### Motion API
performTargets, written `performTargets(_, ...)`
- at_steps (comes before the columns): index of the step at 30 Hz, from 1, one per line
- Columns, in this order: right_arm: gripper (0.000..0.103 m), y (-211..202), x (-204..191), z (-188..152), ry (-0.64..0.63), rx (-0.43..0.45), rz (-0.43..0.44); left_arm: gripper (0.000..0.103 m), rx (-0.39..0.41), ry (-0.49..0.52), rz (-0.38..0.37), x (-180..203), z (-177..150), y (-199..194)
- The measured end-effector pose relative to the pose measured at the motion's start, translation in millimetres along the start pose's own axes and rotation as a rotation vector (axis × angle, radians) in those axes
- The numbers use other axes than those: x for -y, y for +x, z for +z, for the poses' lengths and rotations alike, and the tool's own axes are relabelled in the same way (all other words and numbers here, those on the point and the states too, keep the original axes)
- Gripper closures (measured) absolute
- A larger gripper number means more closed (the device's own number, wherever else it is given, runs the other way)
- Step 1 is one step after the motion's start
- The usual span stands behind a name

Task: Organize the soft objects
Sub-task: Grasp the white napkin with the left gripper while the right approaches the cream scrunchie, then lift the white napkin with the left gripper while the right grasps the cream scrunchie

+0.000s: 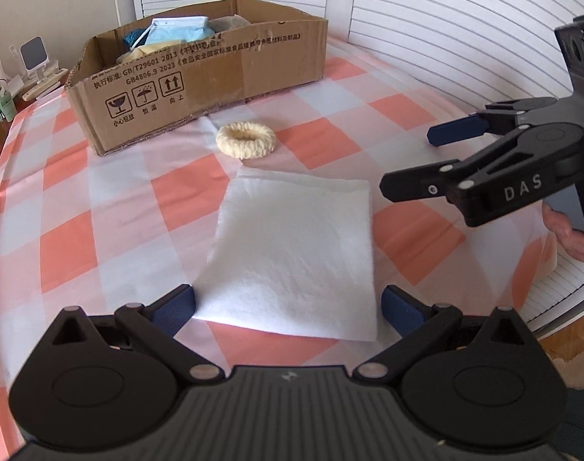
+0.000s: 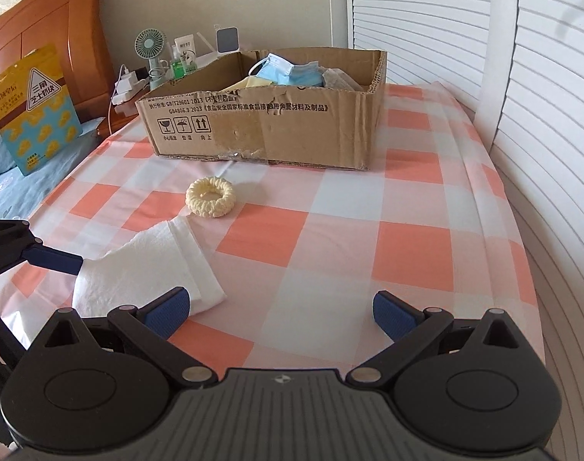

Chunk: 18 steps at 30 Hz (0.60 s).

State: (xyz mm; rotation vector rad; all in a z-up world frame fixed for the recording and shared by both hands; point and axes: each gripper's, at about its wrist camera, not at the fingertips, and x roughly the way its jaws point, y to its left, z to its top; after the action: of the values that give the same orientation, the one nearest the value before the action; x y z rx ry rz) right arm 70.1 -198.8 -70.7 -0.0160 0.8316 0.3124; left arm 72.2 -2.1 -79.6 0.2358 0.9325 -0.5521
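A folded white cloth (image 1: 296,246) lies flat on the checked tablecloth, just ahead of my left gripper (image 1: 288,309), which is open with its blue pads on either side of the cloth's near edge. The cloth also shows in the right wrist view (image 2: 146,269). A cream knitted ring (image 1: 246,139) lies beyond it, in front of a cardboard box (image 1: 215,73) that holds blue face masks (image 1: 176,29) and other soft items. My right gripper (image 2: 278,313) is open and empty, over the table to the right of the cloth; it shows in the left wrist view (image 1: 411,161).
White louvred doors (image 2: 445,19) stand behind and to the right of the table. A wooden headboard (image 2: 42,11), a yellow snack bag (image 2: 34,111), a small fan (image 2: 150,44) and bottles stand at the left. The table's right edge (image 2: 530,269) drops off near the doors.
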Motion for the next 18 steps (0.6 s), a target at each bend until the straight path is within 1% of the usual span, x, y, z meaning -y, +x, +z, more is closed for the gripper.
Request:
performTargets(2,0.000,-1.0,1.0,-1.1,0.010,-0.006,-0.004,0.001,-0.003,0.016,0.000,1.0,4.6,4.1)
performTargets(6,0.000,-2.5,6.1,-3.9,0.031,-0.009,0.020,0.001,-0.010,0.040,-0.008,1.3,17.0,13.8)
performTargets(8,0.000,-3.7,8.3,-4.3,0.037,-0.006,0.013,0.001,-0.011,0.051,-0.012,2.0,21.8,18.1)
performTargets(12,0.000,-5.7,15.0,-5.4,0.060,0.001,0.000,0.002,-0.003,0.041,-0.010,2.7,26.3,22.9)
performTargets(14,0.000,-5.8,17.8,-5.5,0.073,0.003,-0.003,0.008,0.007,0.037,-0.008,3.2,27.0,22.0)
performTargets(15,0.000,-5.9,18.7,-5.5,0.077,0.005,-0.005,0.017,0.016,0.033,-0.007,3.1,27.2,20.1)
performTargets(16,0.000,-5.8,19.5,-5.5,0.080,0.005,-0.005,0.027,0.023,0.029,-0.004,3.0,27.3,18.1)
performTargets(17,0.000,-5.5,20.3,-5.3,0.083,0.006,-0.003,0.032,0.029,0.020,0.000,2.3,27.4,16.0)
performTargets(18,0.000,-5.4,20.5,-5.2,0.084,0.007,-0.004,0.040,0.033,0.011,0.004,1.2,27.1,14.2)
